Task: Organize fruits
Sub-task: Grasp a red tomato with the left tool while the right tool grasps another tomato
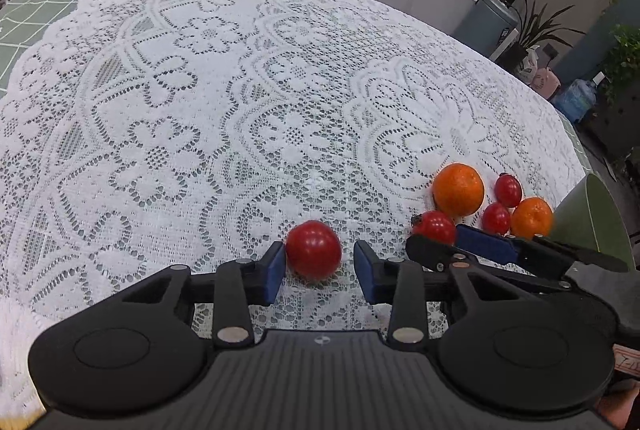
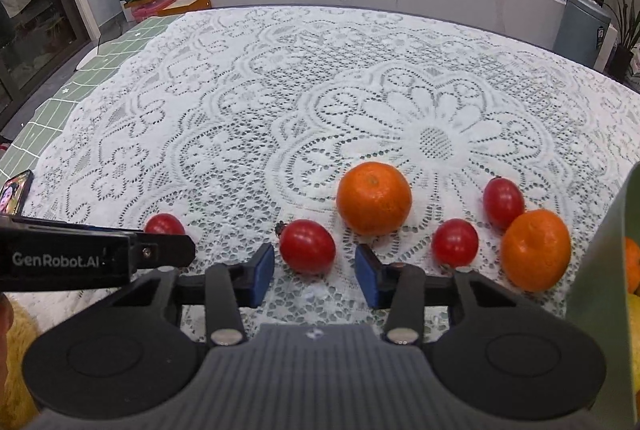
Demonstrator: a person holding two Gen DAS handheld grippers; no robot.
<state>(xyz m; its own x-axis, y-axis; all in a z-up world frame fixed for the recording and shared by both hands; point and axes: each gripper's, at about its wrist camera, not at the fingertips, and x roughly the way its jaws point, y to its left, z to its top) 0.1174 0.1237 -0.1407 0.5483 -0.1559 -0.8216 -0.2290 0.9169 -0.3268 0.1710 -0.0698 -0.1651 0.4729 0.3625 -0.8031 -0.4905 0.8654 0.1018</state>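
On the white lace tablecloth (image 1: 200,110) lie several red cherry tomatoes and two oranges. In the left wrist view my left gripper (image 1: 319,266) is open with a red tomato (image 1: 313,249) between its blue pads, touching the left pad. In the right wrist view my right gripper (image 2: 315,272) is open around another tomato (image 2: 307,247), which sits just ahead of the pads. A big orange (image 2: 374,204), a tomato (image 2: 455,243), a farther tomato (image 2: 503,202) and a smaller orange (image 2: 536,255) lie to the right. The left gripper's tomato also shows partly hidden (image 2: 164,224).
A green container (image 2: 600,250) holding an orange and a yellow fruit stands at the right edge; it also shows in the left wrist view (image 1: 592,214). A phone (image 2: 16,192) lies at the left. A green grid mat (image 2: 80,78) shows beyond the cloth.
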